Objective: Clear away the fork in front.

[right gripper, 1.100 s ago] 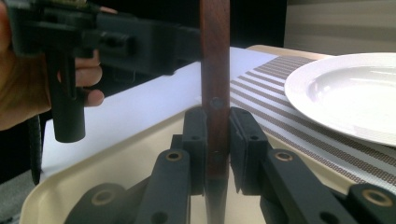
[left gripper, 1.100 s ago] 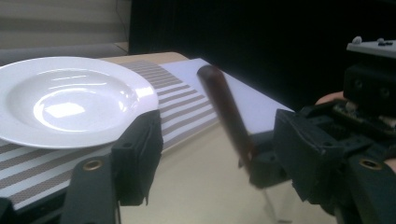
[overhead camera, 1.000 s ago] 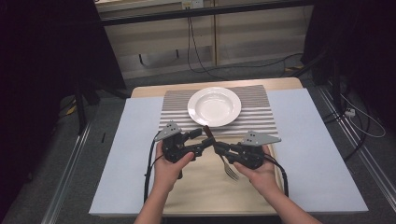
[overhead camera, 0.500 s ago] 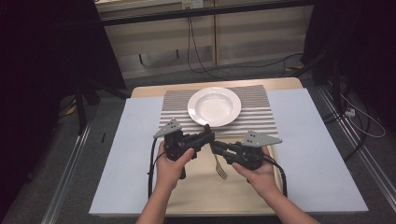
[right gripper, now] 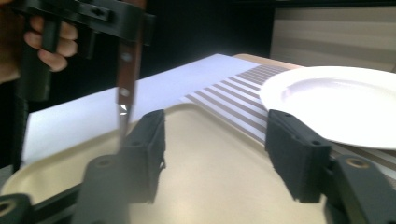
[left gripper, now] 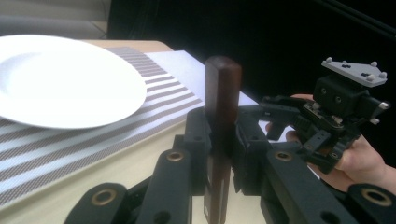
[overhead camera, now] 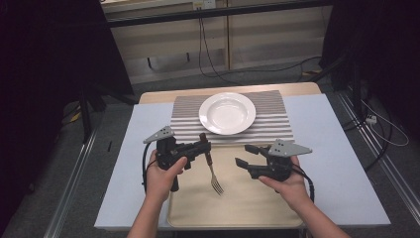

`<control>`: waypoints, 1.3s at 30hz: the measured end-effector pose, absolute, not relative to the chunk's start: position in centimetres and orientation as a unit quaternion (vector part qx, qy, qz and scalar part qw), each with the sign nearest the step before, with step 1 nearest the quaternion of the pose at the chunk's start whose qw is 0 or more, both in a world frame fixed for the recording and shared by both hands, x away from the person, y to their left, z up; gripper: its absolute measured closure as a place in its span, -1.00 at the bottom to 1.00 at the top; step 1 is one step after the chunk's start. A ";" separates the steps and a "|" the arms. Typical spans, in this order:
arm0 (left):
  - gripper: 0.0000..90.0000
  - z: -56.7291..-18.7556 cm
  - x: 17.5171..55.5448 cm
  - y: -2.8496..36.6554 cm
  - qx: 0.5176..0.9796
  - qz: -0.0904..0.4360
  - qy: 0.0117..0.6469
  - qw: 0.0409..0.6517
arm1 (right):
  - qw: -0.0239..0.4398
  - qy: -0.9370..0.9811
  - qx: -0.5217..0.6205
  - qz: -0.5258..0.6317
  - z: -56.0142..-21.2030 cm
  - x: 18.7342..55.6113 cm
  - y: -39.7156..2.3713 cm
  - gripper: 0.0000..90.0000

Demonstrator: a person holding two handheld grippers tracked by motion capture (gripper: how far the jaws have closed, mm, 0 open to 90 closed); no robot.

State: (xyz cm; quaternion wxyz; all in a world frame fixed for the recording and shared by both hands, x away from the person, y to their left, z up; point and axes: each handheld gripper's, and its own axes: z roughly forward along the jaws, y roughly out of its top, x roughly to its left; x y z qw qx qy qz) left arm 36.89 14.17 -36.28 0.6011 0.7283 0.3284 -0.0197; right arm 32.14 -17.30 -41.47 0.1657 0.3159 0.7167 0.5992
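Because the left hand-held gripper point(overhead camera: 202, 148) is clamped on the dark wooden handle of the fork point(overhead camera: 213, 174), the fork hangs with its tines pointing down and toward the person, above the beige tray point(overhead camera: 257, 208). From the high view I cannot be sure whether the tines touch the tray or hover just over it. Gripping near the handle's end leaves the metal part free, which would suit laying the fork down flat. The right hand-held gripper point(overhead camera: 246, 155) is released, its jaws spread wide and holding nothing, and it sits to the right of the fork, apart from it, aimed toward it as if ready to steady or take it. The white plate point(overhead camera: 227, 113) rests on the striped mat point(overhead camera: 275, 121) farther back on the tabletop point(overhead camera: 337, 163), so a spot beside the plate seems the likely goal.
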 end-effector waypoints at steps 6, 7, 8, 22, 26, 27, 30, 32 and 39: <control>0.74 -36.1 37.0 15.7 0.736 -0.021 0.334 0.588 | 0.177 0.711 0.337 0.591 -41.8 32.0 -18.8 -0.29; 0.74 -36.2 37.0 15.9 0.738 -0.020 0.335 0.585 | 0.179 0.711 0.342 0.588 -41.9 32.0 -19.1 -0.31; 0.74 -36.2 37.1 16.2 0.740 -0.019 0.340 0.580 | 0.180 0.711 0.344 0.587 -42.0 31.9 -19.4 -0.33; 0.74 -36.2 37.0 18.0 0.750 -0.025 0.351 0.560 | 0.198 0.727 0.348 0.557 -42.4 31.3 -21.9 -0.53; 0.74 -36.2 37.1 18.6 0.753 -0.028 0.355 0.553 | 0.200 0.729 0.347 0.555 -42.4 30.9 -22.5 -0.57; 0.74 -36.3 37.2 18.7 0.756 -0.032 0.355 0.549 | 0.201 0.729 0.351 0.553 -42.4 30.9 -22.7 -0.58; 0.74 -36.8 37.3 18.9 0.750 -0.038 0.364 0.551 | 0.199 0.722 0.358 0.557 -42.6 30.8 -23.3 -0.58; 0.74 -37.2 37.5 19.0 0.747 -0.033 0.367 0.553 | 0.199 0.718 0.362 0.560 -42.6 30.8 -23.6 -0.59; 0.72 -39.0 38.2 18.3 0.749 0.002 0.376 0.546 | 0.201 0.711 0.368 0.564 -42.8 30.6 -24.0 -0.60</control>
